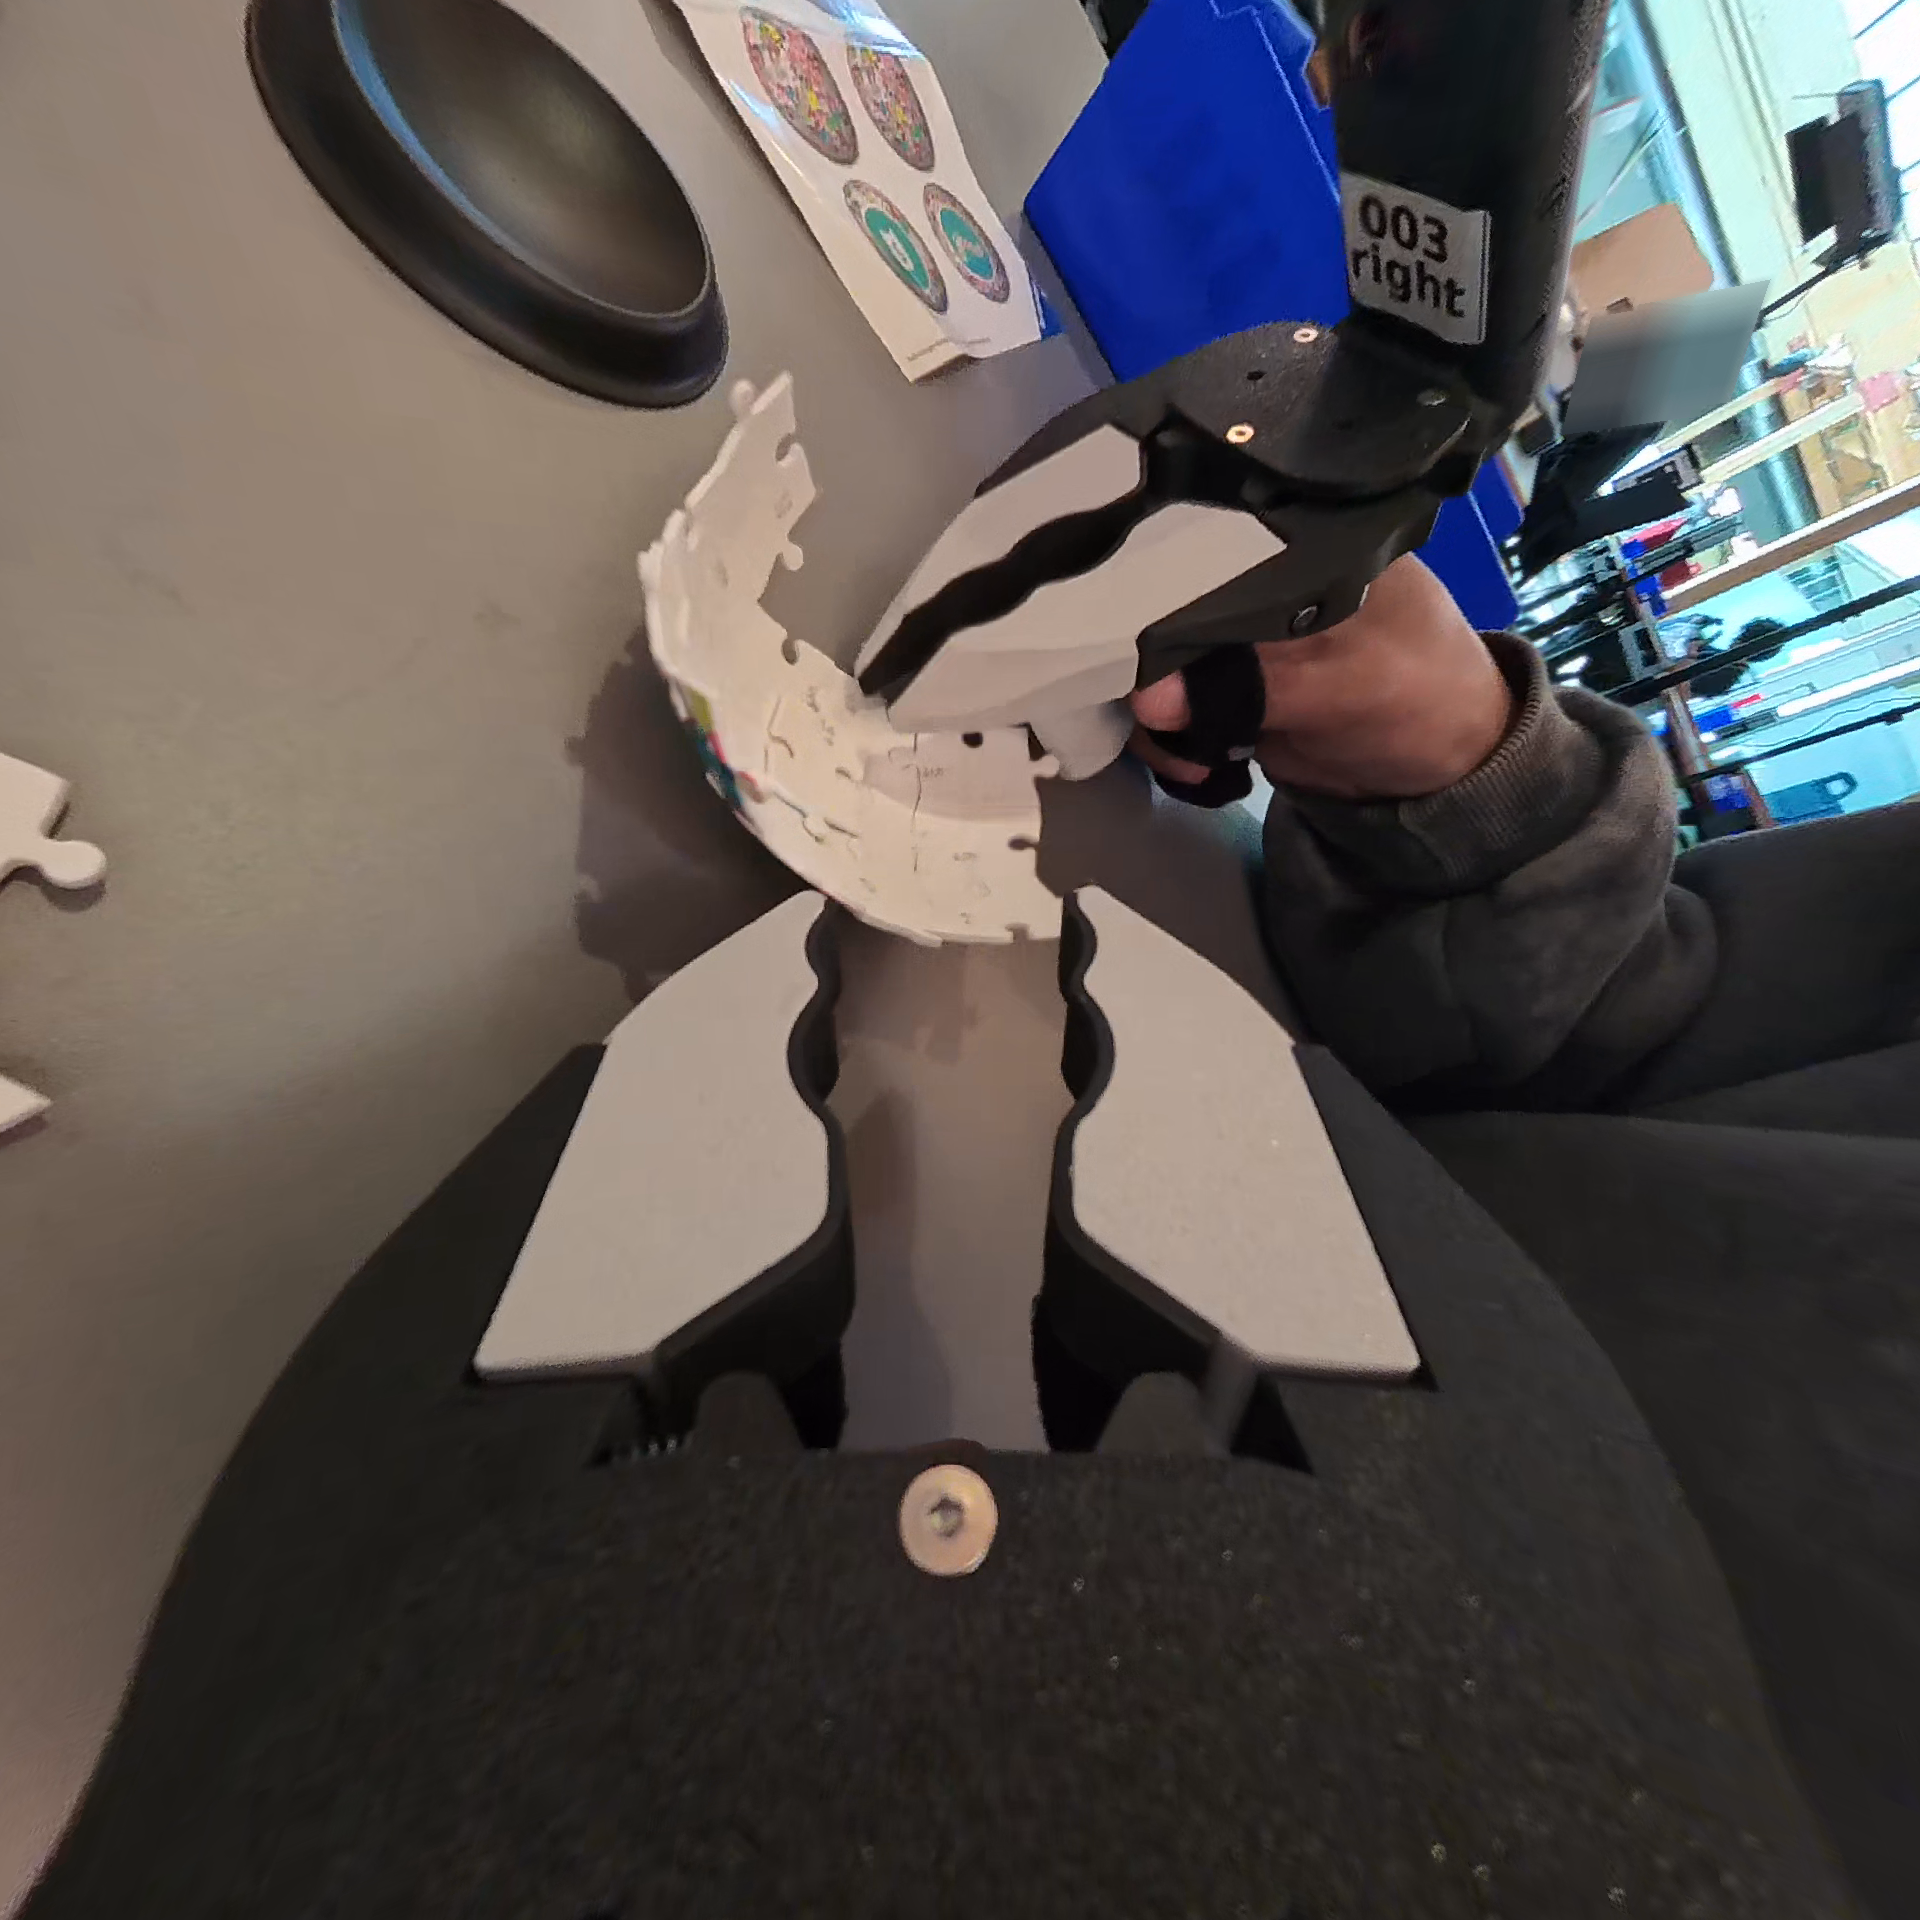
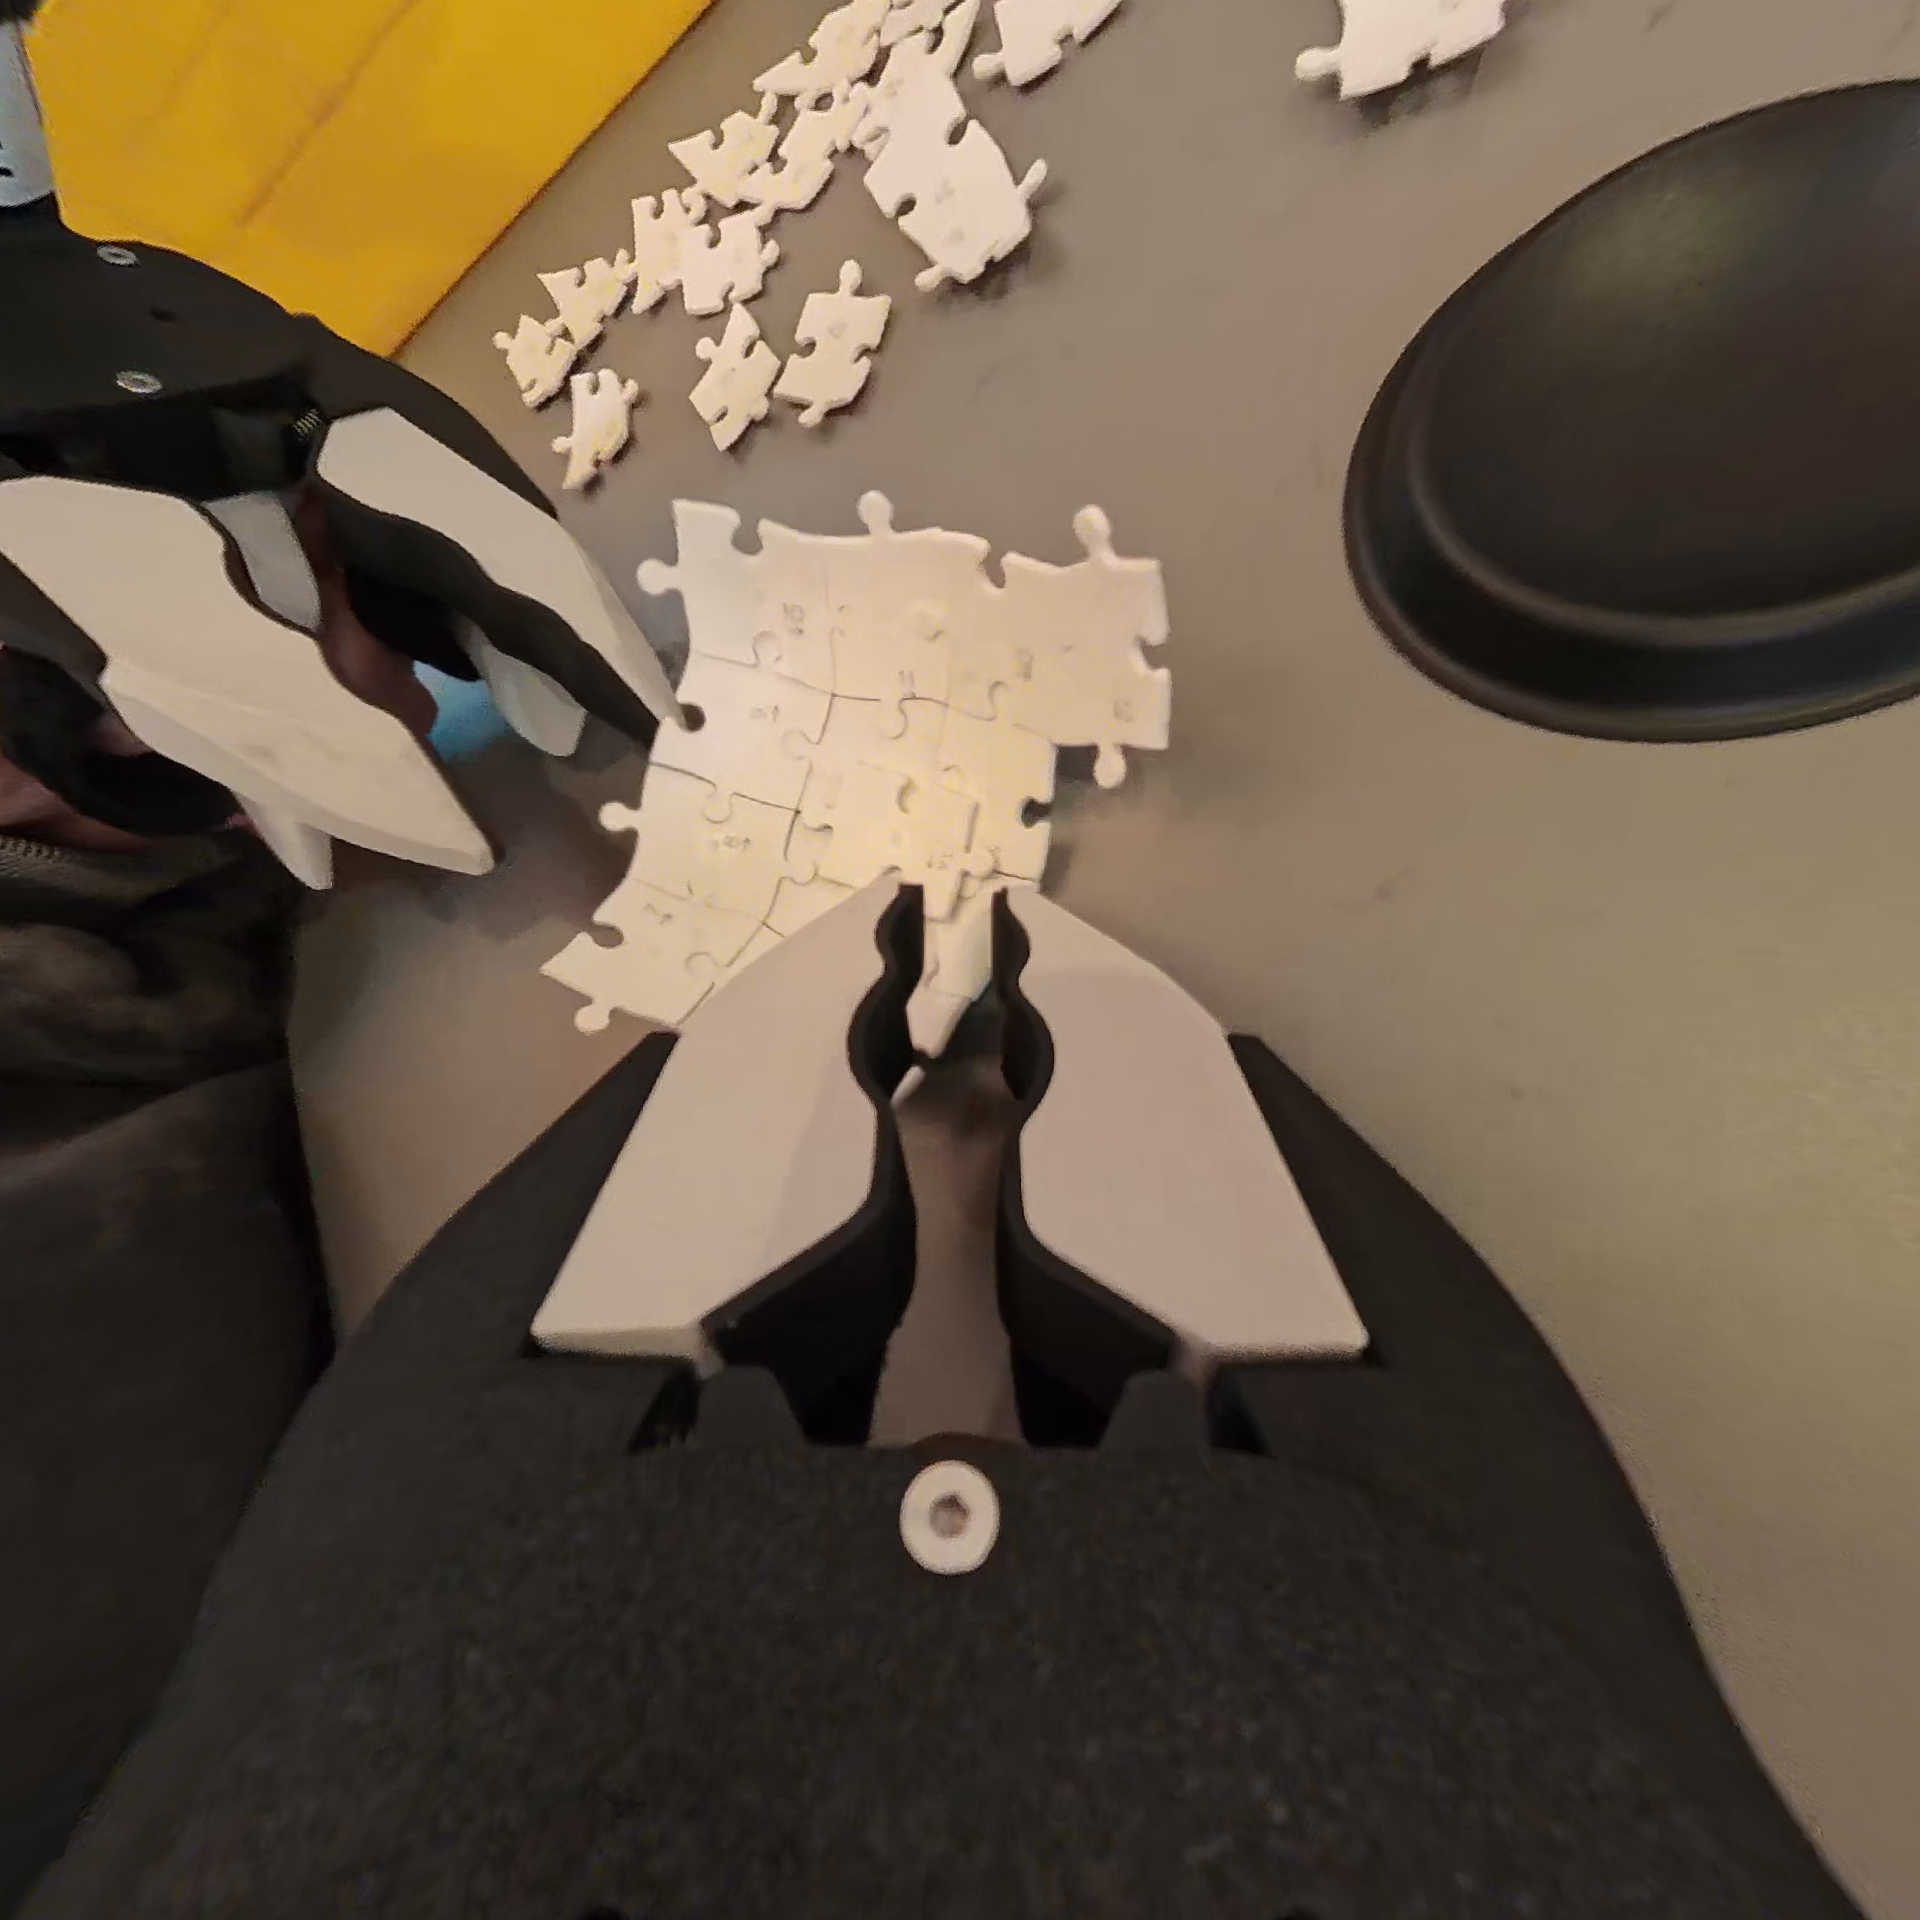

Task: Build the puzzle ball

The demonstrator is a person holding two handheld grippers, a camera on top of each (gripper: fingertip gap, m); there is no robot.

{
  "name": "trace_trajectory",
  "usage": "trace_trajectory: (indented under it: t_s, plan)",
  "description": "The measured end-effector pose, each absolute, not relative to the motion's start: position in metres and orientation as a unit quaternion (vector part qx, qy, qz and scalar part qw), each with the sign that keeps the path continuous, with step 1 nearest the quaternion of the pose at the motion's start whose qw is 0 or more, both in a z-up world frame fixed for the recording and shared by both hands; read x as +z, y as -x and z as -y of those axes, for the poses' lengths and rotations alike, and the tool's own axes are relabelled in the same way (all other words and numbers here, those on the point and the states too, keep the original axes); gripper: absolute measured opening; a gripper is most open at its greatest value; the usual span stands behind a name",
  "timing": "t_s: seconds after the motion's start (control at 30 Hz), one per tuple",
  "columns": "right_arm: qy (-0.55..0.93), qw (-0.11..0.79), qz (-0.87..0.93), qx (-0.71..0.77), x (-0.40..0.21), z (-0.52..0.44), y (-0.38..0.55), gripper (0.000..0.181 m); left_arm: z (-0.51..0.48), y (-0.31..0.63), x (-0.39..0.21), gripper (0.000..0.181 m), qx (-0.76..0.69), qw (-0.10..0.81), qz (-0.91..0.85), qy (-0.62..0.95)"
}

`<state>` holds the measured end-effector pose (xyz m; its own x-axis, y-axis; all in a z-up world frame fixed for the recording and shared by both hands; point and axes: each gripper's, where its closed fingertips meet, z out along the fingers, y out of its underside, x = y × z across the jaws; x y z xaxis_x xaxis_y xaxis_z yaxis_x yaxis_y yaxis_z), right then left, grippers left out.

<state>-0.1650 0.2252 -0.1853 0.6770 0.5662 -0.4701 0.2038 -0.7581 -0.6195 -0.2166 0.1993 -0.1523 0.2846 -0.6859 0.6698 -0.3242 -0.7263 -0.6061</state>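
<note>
right gripper (image 2: 951, 904) jaws pinch the curved puzzle section's (image 2: 883, 727) near edge, left gripper (image 1: 945, 914) jaws wide apart just under it, loose pieces (image 2: 769, 281) and black bowl (image 2: 1662, 436) beyond on the surface (image 2: 1351, 935).

Soft indoor light, fisheye-bent edges, perhaps slight motion blur.

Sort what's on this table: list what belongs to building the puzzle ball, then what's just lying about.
For the job:
- joined curved section, gripped by the right gripper
- loose white pieces
- left gripper, open

Lying about:
- black bowl
- sticker sheet
- blue bin
- yellow sheet
</note>
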Motion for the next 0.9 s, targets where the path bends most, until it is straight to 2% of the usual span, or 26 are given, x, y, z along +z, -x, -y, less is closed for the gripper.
trace_trajectory:
  t_s: [0.23, 0.43, 0.6, 0.9]
  plan:
    - [0.865, 0.256, 0.238, 0.360, -0.183, -0.207, 0.190, 0.012, -0.190, 0.228, -0.152, 0.039, -0.473, 0.193, -0.340, 0.789]
    - [0.842, 0.321, 0.367, 0.229, -0.162, -0.214, 0.182, 0.015, -0.193, 0.237, -0.162, 0.039, -0.457, 0.198, -0.333, 0.800]
    - [0.848, 0.266, 0.424, 0.174, -0.182, -0.220, 0.181, 0.018, -0.195, 0.228, -0.164, 0.042, -0.470, 0.177, -0.340, 0.795]
    - [0.868, 0.271, 0.395, 0.132, -0.188, -0.221, 0.175, 0.024, -0.186, 0.215, -0.159, 0.042, -0.484, 0.174, -0.353, 0.781]
